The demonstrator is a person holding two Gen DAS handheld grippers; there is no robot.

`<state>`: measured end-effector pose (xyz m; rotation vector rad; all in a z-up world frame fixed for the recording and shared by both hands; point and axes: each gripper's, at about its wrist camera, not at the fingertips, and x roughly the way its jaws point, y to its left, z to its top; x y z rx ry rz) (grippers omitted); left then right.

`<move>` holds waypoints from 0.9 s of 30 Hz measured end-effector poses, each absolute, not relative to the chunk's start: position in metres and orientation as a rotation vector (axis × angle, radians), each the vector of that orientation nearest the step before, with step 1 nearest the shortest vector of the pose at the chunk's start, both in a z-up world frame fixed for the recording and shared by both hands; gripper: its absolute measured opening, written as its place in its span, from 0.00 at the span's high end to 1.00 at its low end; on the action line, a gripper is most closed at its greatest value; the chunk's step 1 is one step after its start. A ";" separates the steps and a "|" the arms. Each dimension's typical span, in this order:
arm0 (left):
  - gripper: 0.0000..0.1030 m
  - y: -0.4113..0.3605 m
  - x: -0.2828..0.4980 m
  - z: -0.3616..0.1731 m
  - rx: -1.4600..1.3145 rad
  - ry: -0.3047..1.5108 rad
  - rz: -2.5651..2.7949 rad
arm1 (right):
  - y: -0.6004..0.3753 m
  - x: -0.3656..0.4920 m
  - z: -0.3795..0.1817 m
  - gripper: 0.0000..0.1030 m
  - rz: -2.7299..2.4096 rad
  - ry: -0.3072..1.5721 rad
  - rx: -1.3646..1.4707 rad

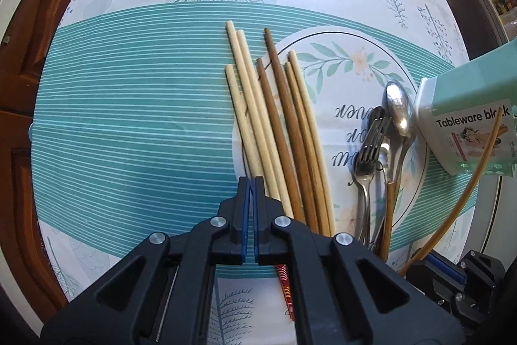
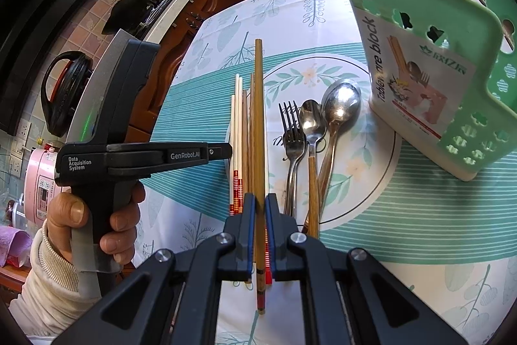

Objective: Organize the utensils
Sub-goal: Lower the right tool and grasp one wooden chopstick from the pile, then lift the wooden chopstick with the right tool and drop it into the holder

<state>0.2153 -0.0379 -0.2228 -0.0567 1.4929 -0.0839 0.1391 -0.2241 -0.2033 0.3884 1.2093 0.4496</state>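
Right tongs [image 2: 258, 206] pinch 1 chopstick [image 2: 258, 118]; left tongs [image 1: 251, 183] closed, empty. Thin stick could pivot, missing holder [image 2: 420, 54] at 1 o'clock.

My left-wrist camera looks straight down, close over the chopsticks [image 1: 274, 125] on the counter [image 1: 129, 118]. My right-wrist camera tilts forward and down along my right claw [image 2: 258, 206], near the same chopsticks. Both views share them, the fork [image 1: 371, 144] and the green holder [image 2: 436, 54].
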 end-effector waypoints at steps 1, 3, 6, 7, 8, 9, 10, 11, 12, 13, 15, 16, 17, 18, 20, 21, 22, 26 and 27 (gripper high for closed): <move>1.00 -0.038 0.216 -0.224 -0.061 1.498 -0.084 | -0.224 0.139 -0.203 0.94 0.451 1.209 0.390; 1.00 -0.038 0.219 -0.224 -0.082 1.510 -0.092 | -0.224 0.139 -0.204 0.94 0.450 1.208 0.391; 1.00 -0.041 0.223 -0.225 -0.091 1.521 -0.099 | -0.223 0.139 -0.205 0.94 0.449 1.212 0.392; 1.00 -0.042 0.226 -0.227 -0.084 1.522 -0.104 | -0.223 0.139 -0.206 0.94 0.450 1.213 0.392; 1.00 -0.045 0.227 -0.227 -0.074 1.519 -0.103 | -0.223 0.139 -0.206 0.94 0.451 1.214 0.393; 1.00 -0.047 0.227 -0.226 -0.058 1.517 -0.101 | -0.223 0.139 -0.206 0.94 0.450 1.214 0.393; 1.00 -0.047 0.227 -0.226 -0.048 1.515 -0.099 | -0.224 0.139 -0.206 0.94 0.448 1.214 0.394; 1.00 -0.048 0.226 -0.226 -0.043 1.515 -0.096 | -0.225 0.139 -0.205 0.94 0.448 1.213 0.396; 1.00 -0.046 0.226 -0.226 -0.038 1.514 -0.093 | -0.225 0.138 -0.205 0.94 0.446 1.212 0.396; 1.00 -0.045 0.225 -0.226 -0.034 1.516 -0.090 | -0.225 0.138 -0.205 0.94 0.444 1.212 0.395; 0.98 -0.043 0.223 -0.229 -0.036 1.532 -0.079 | -0.226 0.138 -0.204 0.94 0.444 1.210 0.396; 0.96 -0.039 0.221 -0.230 -0.047 1.535 -0.076 | -0.226 0.138 -0.204 0.94 0.444 1.209 0.395; 0.95 -0.038 0.218 -0.228 -0.051 1.537 -0.076 | -0.226 0.138 -0.204 0.94 0.446 1.209 0.395; 0.95 -0.035 0.216 -0.228 -0.054 1.536 -0.078 | -0.226 0.138 -0.204 0.94 0.448 1.210 0.395; 0.95 -0.033 0.214 -0.229 -0.054 1.535 -0.077 | -0.224 0.138 -0.205 0.94 0.450 1.210 0.389; 0.95 -0.034 0.214 -0.229 -0.053 1.536 -0.076 | -0.223 0.139 -0.205 0.94 0.451 1.211 0.387; 0.95 -0.035 0.214 -0.229 -0.048 1.536 -0.074 | -0.222 0.139 -0.205 0.94 0.452 1.214 0.385; 0.94 -0.038 0.212 -0.229 -0.009 1.541 -0.067 | -0.218 0.140 -0.207 0.94 0.453 1.222 0.375; 0.93 -0.039 0.211 -0.229 -0.003 1.544 -0.068 | -0.217 0.140 -0.207 0.94 0.452 1.224 0.374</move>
